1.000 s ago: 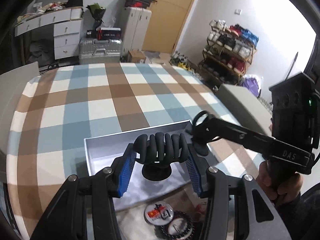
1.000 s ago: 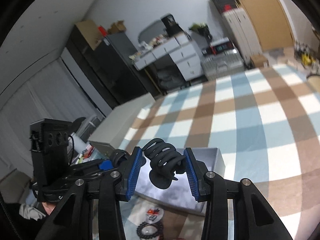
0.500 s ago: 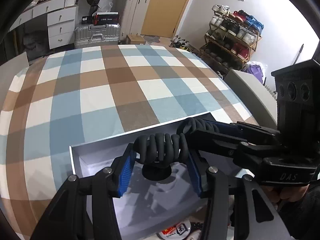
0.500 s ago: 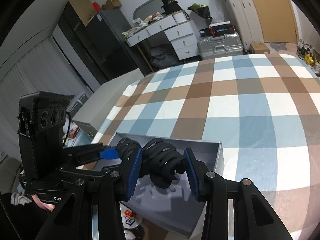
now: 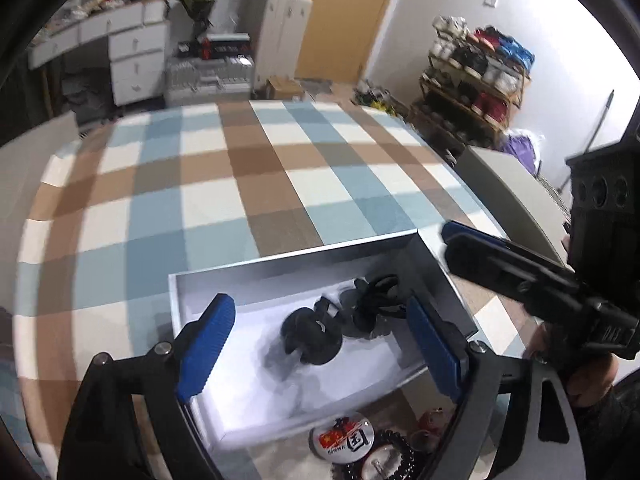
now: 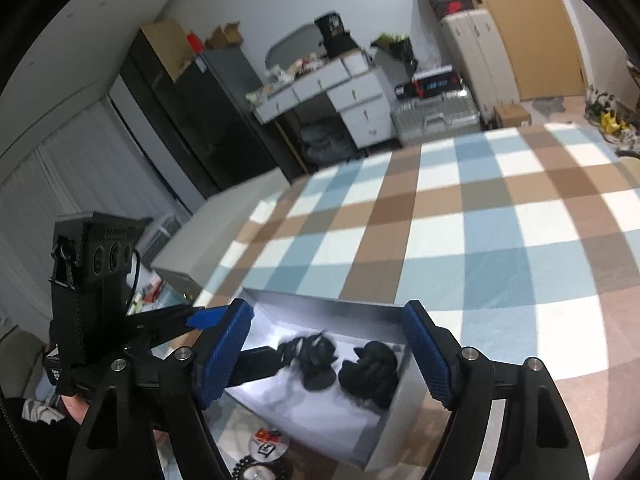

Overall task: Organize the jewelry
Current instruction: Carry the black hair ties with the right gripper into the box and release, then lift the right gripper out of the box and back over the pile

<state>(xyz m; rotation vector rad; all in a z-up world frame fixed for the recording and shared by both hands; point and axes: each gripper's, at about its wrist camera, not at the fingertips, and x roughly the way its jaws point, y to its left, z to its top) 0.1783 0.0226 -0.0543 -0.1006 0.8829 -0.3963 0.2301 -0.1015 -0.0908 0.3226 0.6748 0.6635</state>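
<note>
Black coiled pieces [image 5: 316, 334] now loose in box [image 5: 280, 276], grippers opening.

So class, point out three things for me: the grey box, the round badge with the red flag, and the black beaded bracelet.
grey box [image 5: 296, 266]: left wrist view, on its far inner wall.
round badge [image 5: 342, 437]: left wrist view, on its printed face.
black beaded bracelet [image 5: 404, 445]: left wrist view, on the beads at its upper right.

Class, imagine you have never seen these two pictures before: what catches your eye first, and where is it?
First, the two black coiled hair clips lying side by side in the shallow grey box on the checked blue, brown and white cloth. Next, the blue pads of the left tool and right tool, their jaws opening above the box with nothing gripped.
</note>
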